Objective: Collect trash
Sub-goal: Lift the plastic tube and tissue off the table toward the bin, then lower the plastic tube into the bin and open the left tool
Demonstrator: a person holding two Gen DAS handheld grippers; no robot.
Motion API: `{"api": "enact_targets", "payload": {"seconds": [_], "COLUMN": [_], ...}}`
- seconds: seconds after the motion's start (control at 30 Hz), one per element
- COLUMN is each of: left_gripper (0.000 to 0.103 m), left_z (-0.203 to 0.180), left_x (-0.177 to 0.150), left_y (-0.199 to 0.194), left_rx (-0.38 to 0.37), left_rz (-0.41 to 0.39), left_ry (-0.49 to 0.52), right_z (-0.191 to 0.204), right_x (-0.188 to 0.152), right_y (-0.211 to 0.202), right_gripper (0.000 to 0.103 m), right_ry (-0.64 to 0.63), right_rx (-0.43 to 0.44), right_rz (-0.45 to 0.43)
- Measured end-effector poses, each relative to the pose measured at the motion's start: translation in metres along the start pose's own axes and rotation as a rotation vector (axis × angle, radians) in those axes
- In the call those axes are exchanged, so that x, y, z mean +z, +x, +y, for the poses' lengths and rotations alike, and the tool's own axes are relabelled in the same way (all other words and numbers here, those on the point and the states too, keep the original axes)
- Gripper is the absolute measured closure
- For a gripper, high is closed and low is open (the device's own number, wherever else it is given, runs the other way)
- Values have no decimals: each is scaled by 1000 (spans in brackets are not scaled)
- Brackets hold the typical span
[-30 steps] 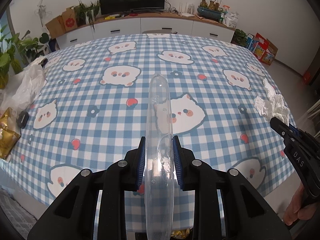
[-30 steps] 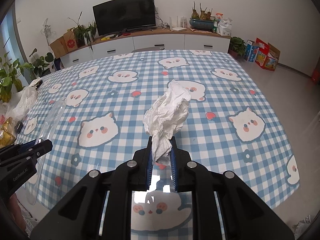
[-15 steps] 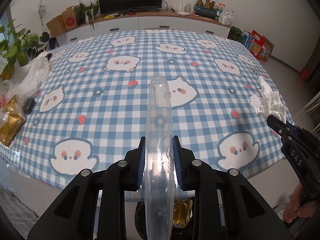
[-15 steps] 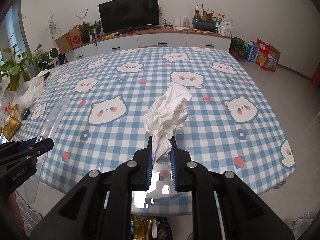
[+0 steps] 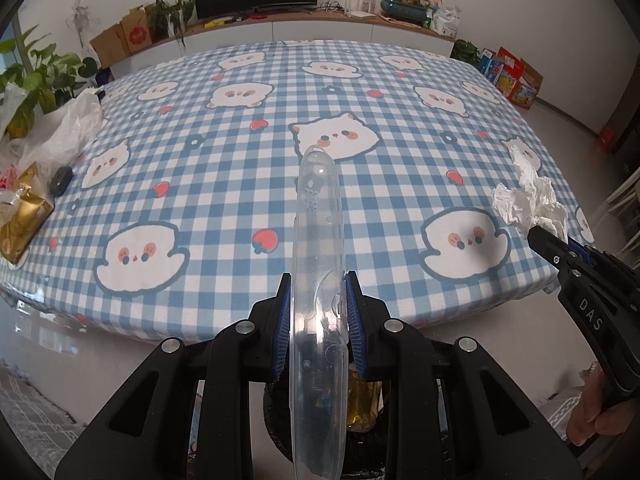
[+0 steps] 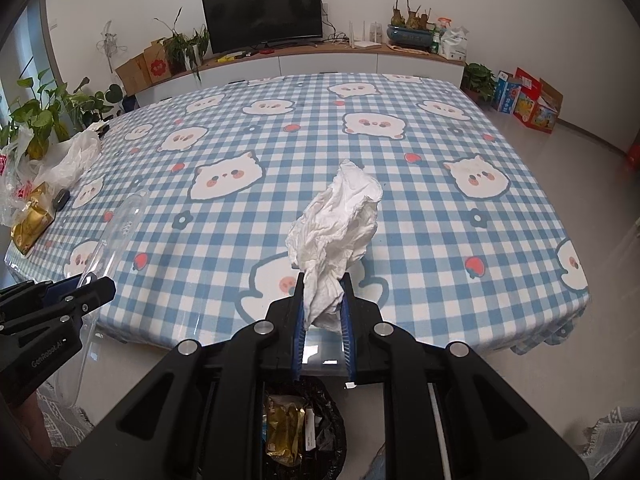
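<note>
Surroundings: counter (image 5: 240, 168) under a blue-checked cloth with cat prints, bare across the middle. At its left edge lie a crumpled clear plastic bag (image 5: 60, 132), a gold foil packet (image 5: 24, 216) and a small dark object (image 5: 61, 178). Potted plants stand past that edge. Below the near edge, a black-lined trash bin (image 6: 320, 436) holds gold wrappers; the fingers and the tube partly cover it in both views.

Left gripper (image 5: 318, 320): fingers clamped on a clear plastic tube (image 5: 318, 240), closed only to its width. Long axis runs along the fingers, rounded tip pointing away over the counter, lower end hanging over the bin.

Right gripper (image 6: 323, 312): fingers pinched on a crumpled white tissue (image 6: 336, 220), which sticks up and forward above the near counter edge. A hand (image 5: 596, 412) shows at the right handle.
</note>
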State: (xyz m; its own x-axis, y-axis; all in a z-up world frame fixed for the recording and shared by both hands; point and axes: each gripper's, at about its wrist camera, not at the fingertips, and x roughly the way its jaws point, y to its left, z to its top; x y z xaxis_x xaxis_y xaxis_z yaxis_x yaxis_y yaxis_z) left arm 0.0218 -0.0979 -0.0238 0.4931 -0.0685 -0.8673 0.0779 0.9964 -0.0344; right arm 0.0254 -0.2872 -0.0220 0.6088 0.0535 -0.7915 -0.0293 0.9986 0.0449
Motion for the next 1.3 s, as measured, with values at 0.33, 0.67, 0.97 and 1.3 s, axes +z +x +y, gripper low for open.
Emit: {"api": "enact_targets", "payload": {"seconds": [0.33,0.67,0.97,1.3], "left_gripper": [78,78,78,78], "left_z": [-13,-19,-23,-32], "left_x": [-41,-82,-112,-140], "left_y": [4,3,14,37], "left_rx": [-5,-1,16,-3], "left_rz": [53,88,114,154], "left_ry": [13,6,-1,-9], "right_z": [-12,-18,-28,-45], "right_x": [-43,-89,-126,-155], "right_y": [-2,-4,4,21], "right_gripper": [89,89,89,89], "right_ry": [16,3,51,99], "right_rx": [-1,-8,-12,-42], "right_rz": [55,113,206,263]}}
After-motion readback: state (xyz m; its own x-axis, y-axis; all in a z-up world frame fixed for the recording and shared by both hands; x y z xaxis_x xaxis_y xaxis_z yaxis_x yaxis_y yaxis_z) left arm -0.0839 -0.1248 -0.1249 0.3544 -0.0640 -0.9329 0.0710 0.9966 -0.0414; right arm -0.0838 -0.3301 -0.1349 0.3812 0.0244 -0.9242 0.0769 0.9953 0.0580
